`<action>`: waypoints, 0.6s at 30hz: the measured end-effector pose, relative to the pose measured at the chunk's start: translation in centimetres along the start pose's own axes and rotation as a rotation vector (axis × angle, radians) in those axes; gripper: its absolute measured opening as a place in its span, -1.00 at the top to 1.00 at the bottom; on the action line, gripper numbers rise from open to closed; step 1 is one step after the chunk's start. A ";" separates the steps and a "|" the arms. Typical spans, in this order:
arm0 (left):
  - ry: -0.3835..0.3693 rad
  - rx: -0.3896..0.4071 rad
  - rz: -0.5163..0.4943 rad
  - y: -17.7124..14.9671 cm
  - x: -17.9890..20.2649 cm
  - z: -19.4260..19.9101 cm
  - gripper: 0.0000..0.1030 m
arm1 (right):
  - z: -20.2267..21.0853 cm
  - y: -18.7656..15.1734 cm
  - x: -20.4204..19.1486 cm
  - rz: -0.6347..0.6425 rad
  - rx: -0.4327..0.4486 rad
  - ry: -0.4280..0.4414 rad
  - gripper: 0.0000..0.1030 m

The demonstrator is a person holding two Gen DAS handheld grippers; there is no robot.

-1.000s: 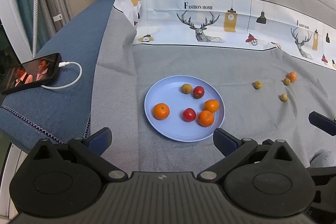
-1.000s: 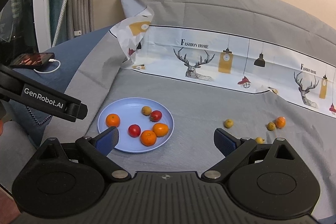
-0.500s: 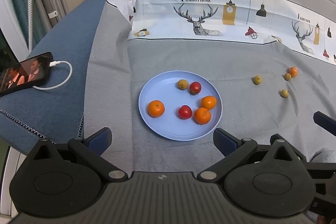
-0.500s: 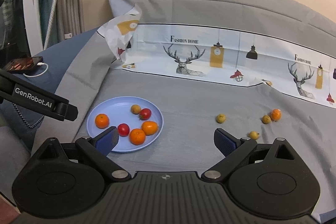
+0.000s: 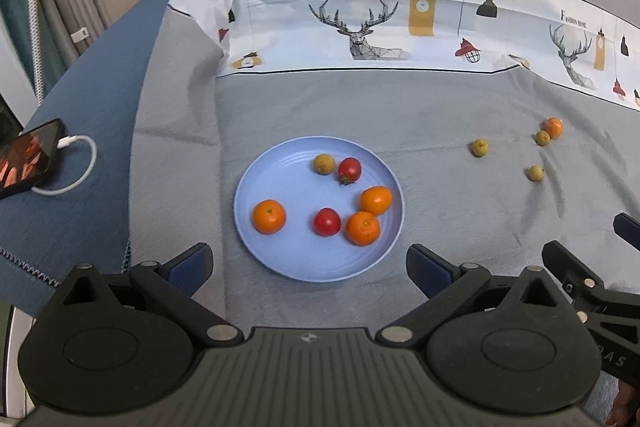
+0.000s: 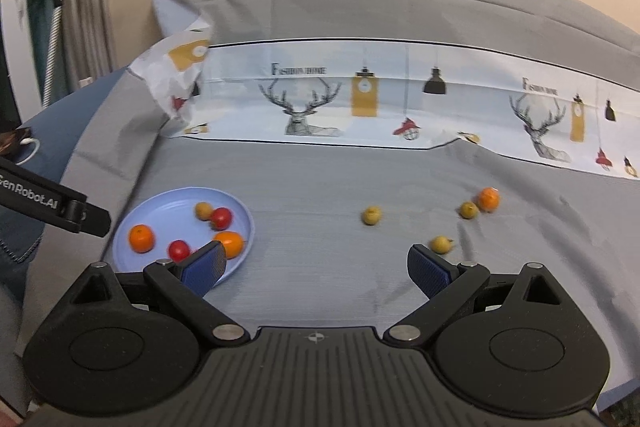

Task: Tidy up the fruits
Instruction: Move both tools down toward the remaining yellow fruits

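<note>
While both tools hover over the grey cloth (image 5: 440,115), the left gripper (image 5: 310,265) and right gripper (image 6: 316,265) stand wide apart, holding nothing. Blue plate (image 5: 288,259): three oranges (image 5: 269,216), two red tomatoes (image 5: 327,221), one small yellow-brown fruit (image 5: 323,163). Loose on the cloth, right of the plate: three small yellowish fruits (image 6: 371,215) and one orange (image 6: 488,198) touching one of them. Phone (image 5: 24,159) with white cable, far left, on blue fabric.
</note>
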State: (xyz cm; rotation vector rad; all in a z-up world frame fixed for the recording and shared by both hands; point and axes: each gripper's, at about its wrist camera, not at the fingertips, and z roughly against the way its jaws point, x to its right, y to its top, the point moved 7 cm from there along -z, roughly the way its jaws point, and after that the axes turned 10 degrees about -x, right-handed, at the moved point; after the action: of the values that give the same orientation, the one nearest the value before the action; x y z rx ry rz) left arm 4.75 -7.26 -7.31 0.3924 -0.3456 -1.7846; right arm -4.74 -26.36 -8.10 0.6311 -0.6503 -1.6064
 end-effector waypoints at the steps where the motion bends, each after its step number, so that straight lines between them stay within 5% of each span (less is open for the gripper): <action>1: 0.001 -0.001 -0.005 0.2 0.4 -0.1 -0.99 | -0.2 0.0 0.5 -0.008 0.000 -0.005 -0.89; 18: -0.085 -0.019 -0.113 6.4 10.5 -4.7 -0.99 | -3.8 0.1 11.9 -0.166 0.016 -0.160 -0.89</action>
State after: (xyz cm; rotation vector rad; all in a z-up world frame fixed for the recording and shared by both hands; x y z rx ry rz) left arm 10.03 -19.10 -9.61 0.3290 -0.3716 -1.9176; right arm -3.40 -38.44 -11.18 0.5843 -0.7453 -1.8214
